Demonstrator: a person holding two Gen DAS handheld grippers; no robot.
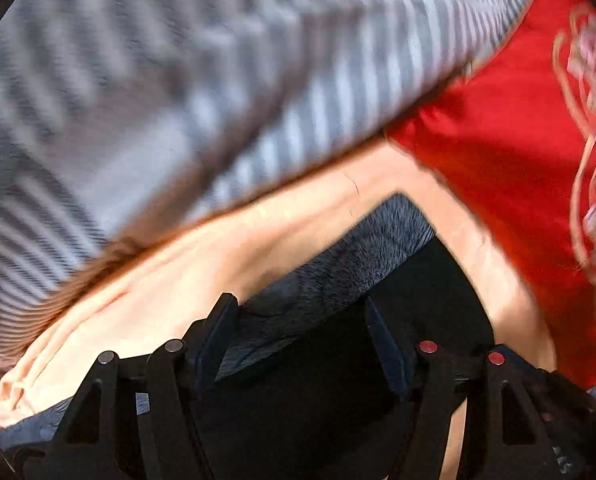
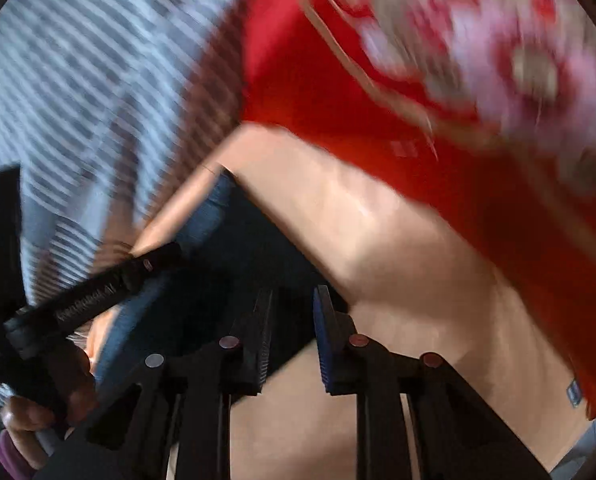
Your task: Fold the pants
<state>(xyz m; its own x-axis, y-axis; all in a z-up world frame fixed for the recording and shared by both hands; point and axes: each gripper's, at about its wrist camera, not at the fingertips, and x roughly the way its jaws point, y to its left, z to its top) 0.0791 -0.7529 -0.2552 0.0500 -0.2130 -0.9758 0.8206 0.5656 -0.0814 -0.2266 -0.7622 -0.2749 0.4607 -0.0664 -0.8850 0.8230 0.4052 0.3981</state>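
The pants point(image 1: 202, 280) are a pale peach cloth with a dark grey-blue inner layer point(image 1: 349, 256) showing at a folded corner, and they lie on a striped grey and white bed cover point(image 1: 146, 80). Both views are blurred, so fine detail in the cloth is hard to read.

In the left wrist view the left gripper point(image 1: 301, 312) sits low over the pants, and its jaws stand apart with the dark layer and black shadow between them. I cannot tell whether either finger touches the cloth. The peach cloth runs in a band from the lower left up to the middle, and its upper edge lies against the striped cover. A red cushion point(image 1: 497, 128) with a pink and gold pattern sits to the right, touching the pants along its lower edge.

In the right wrist view the right gripper point(image 2: 294, 300) also has its jaws apart, with a narrow gap between them, over the edge where the dark layer meets the peach cloth point(image 2: 377, 240). Nothing is seen clamped between them. The left gripper point(image 2: 110, 284) reaches in from the left, held by the left hand point(image 2: 34, 408), and its tip lies at the dark layer point(image 2: 210, 216). The red cushion point(image 2: 337, 80) fills the upper right, just beyond the pants
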